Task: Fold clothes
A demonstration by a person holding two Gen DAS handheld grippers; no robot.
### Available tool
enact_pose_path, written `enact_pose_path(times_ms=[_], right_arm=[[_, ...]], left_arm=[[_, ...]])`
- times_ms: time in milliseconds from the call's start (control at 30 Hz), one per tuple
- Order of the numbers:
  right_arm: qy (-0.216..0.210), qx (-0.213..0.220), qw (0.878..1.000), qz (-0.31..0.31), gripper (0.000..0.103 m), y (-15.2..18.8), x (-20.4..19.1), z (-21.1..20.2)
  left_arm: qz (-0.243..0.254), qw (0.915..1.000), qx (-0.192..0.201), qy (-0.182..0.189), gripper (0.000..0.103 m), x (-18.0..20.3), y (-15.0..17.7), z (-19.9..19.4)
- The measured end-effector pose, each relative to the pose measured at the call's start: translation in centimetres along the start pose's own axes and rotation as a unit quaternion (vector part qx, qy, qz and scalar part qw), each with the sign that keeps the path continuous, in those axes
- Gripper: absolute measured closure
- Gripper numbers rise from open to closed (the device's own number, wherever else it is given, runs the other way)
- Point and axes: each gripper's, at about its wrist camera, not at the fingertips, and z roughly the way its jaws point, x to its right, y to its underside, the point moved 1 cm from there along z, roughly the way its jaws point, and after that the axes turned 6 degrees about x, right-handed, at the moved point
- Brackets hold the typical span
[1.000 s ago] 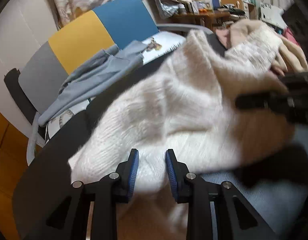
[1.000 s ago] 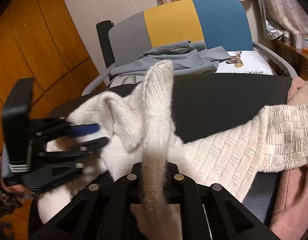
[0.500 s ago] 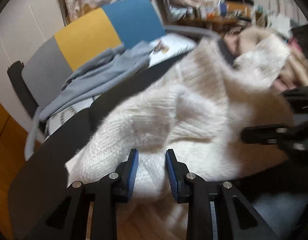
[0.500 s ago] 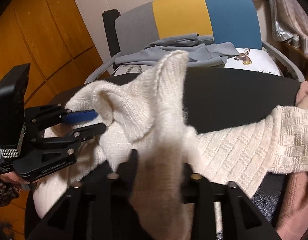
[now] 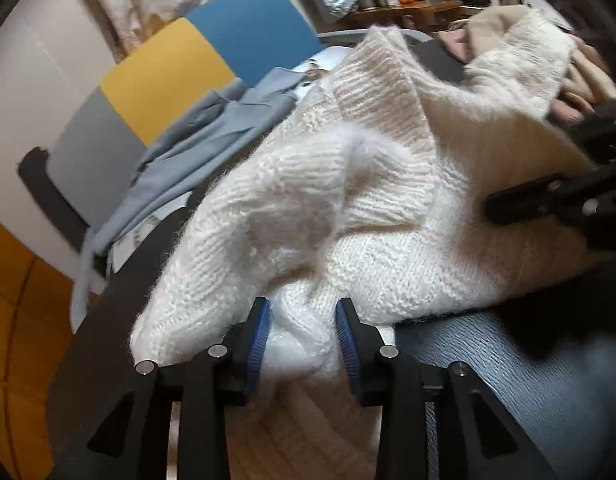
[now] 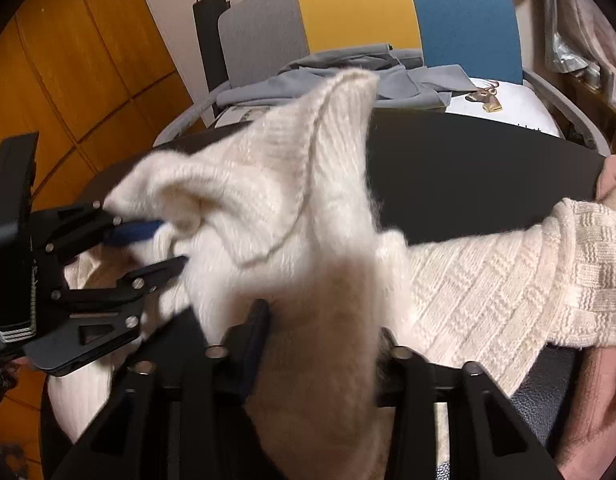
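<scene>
Two grippers work a fluffy cream sweater heaped on a dark table. The left gripper is opening around a fold; the right gripper seems clamped on bunched knit. Soft, light, stretchy; best gripped at the ribbed edges.

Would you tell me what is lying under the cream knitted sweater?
The cream knitted sweater lies on a black table, whose bare top shows beyond it. Nearer the camera in the left wrist view, blue-grey fabric shows at its edge. What lies beneath its bunched middle is covered.
</scene>
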Motion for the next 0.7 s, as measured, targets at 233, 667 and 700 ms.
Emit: enact_pose_path(times_ms=[233,667,700], right_arm=[[0.006,0.033,0.999,0.025,0.097,0.4,-0.2,-1.1],[-0.007,0.108,0.994,0.029,0.097,0.6,-0.4,-7.2],[-0.010,0.109,0.994,0.026,0.097,0.8,-0.5,-7.6]], left_arm=[[-0.111,0.9924,0.050,0.018,0.097,-3.0,-0.2,-3.1],[-0.252,0.9516,0.167,0.052,0.097,-9.3,2.4,-15.0],[-0.258,0.9498,0.170,0.050,0.097,-9.7,3.0,-15.8]])
